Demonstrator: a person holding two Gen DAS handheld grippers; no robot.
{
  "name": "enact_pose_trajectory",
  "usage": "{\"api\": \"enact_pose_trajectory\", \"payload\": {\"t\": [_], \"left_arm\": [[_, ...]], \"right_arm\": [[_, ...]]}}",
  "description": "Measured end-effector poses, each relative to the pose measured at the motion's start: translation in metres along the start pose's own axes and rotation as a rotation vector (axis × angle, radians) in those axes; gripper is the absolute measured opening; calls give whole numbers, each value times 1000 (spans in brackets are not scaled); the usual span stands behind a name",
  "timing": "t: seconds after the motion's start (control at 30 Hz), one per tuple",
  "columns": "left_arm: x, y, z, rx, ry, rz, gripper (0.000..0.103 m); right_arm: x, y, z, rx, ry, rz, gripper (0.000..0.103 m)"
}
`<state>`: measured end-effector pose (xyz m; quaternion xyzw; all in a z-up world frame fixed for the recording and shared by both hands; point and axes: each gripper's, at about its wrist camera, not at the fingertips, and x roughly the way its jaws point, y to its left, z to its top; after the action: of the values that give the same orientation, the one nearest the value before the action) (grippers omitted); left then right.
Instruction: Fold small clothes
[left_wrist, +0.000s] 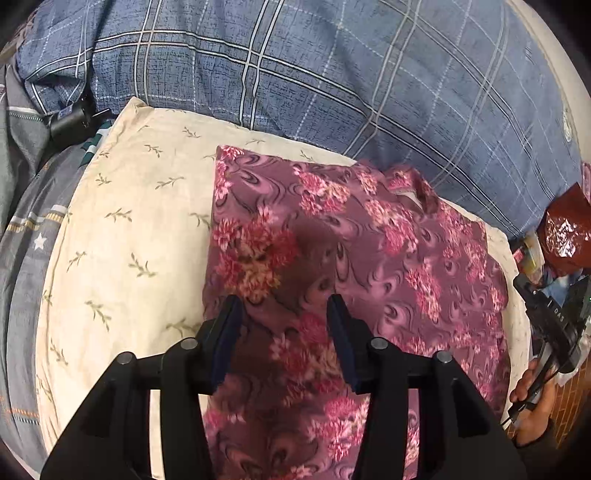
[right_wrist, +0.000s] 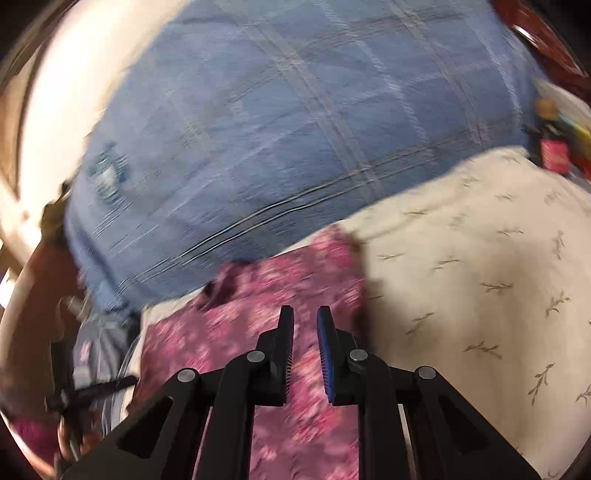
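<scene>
Your left gripper (left_wrist: 284, 306) hangs over the garment (left_wrist: 351, 266), jaws apart, nothing between them; room to drop straight down. Left of the garment, the bare pillow (left_wrist: 122, 229) runs open to its left edge. At the pillow's far edge the blue blanket (left_wrist: 332, 74) rises as a wall. Past the far-left corner sits a dark gadget (left_wrist: 72, 120). Off the right edge: a red foil bag (left_wrist: 565, 229) and your right hand (left_wrist: 532, 402) with its rig, crowding that side.

Right gripper (right_wrist: 304, 317), jaws narrowly apart, nothing between them; view blurred. Open pillow (right_wrist: 480, 277) to its right; blanket (right_wrist: 277, 129) blocks ahead.
</scene>
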<state>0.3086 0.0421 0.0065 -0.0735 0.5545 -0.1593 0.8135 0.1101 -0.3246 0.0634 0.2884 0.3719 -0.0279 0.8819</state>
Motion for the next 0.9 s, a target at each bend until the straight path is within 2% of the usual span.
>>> {"api": "enact_pose_trajectory", "payload": {"t": [0.07,0.13,0.2,0.27,0.33,0.43,0.53,0.6,0.63,0.77,0.9], "left_arm": [[7,-5,-11,25,23,15,49],[15,-14,-19,79,12,67,49],[17,-29,-24,150,1,112,60],[17,-35,-26,168,9,133,61],[12,-32,-28,148,38,106,61],[-3,-19,-39,72,70,21,61],[-25,-10,-55,48,75,-5,61],[-37,-2,-68,34,89,-29,61],[-43,2,-75,27,94,-44,61],[-62,24,-112,-12,135,-57,61],[-69,41,-149,-37,196,-74,61]], "right_arm": [[9,2,-11,-35,56,-3,17],[33,-6,-26,-25,167,-48,16],[32,-18,-34,21,112,8,15],[30,-24,-30,73,135,33,15],[25,-26,-27,97,164,35,16],[8,-22,-35,52,207,-8,17],[-22,-20,-49,18,209,-28,18],[-45,-21,-61,7,204,-49,32],[-54,-23,-66,3,200,-63,34],[-99,-37,-93,-4,199,-105,36],[-138,-57,-126,27,208,-111,37]]}}
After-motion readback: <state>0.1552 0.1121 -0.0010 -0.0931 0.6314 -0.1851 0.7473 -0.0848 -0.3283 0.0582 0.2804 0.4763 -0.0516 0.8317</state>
